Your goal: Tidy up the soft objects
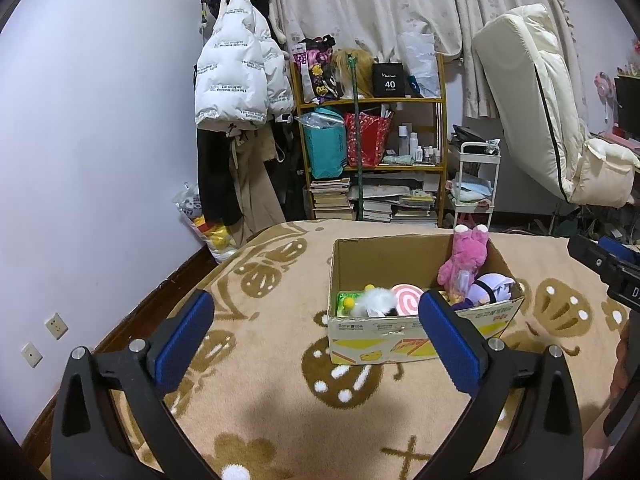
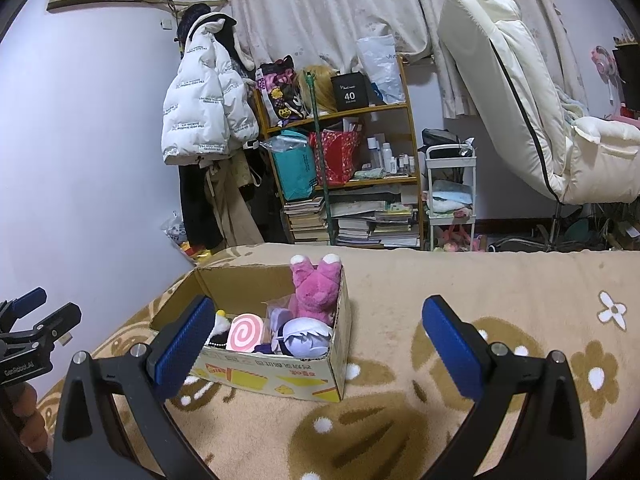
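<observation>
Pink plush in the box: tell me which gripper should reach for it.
Probably the right gripper: open and empty, and the pink plush sits right between its fingers. The left gripper frames the box's other end.

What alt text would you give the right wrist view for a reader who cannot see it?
An open brown cardboard box sits on a beige flower-patterned blanket, holding a pink plush animal, a pink swirl cushion and a pale purple-haired plush doll. The right gripper hangs open and empty before it; a cluttered wooden shelf stands behind.
</observation>
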The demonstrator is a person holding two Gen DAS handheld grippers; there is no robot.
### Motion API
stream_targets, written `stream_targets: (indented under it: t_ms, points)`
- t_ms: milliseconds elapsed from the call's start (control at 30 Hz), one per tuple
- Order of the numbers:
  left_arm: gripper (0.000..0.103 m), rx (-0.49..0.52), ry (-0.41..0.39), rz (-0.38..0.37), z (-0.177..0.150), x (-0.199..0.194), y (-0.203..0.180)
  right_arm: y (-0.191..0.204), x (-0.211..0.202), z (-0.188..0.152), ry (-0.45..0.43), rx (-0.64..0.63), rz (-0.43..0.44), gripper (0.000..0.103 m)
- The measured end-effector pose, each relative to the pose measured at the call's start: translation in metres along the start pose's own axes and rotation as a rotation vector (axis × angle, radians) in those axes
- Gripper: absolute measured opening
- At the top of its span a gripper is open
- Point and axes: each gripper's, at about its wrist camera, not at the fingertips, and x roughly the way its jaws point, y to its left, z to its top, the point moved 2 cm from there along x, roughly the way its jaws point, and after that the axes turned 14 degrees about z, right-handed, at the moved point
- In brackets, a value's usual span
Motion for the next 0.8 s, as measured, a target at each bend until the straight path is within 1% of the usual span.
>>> stream_targets:
  t_ms: [233,800]
  points:
    - [0.102,-0.008,-0.005,-0.02,-0.0016,-0.0022,-0.0002,0.0009,-0.0003,-0.0009,-0.007,-0.004,0.001,0.103]
    - [0.102,-0.008,-0.003,-0.024,-0.0043,-0.0021,-0.0002,0.0075,0.0,-0.0024,0.008,-0.021,-0.002,0.103]
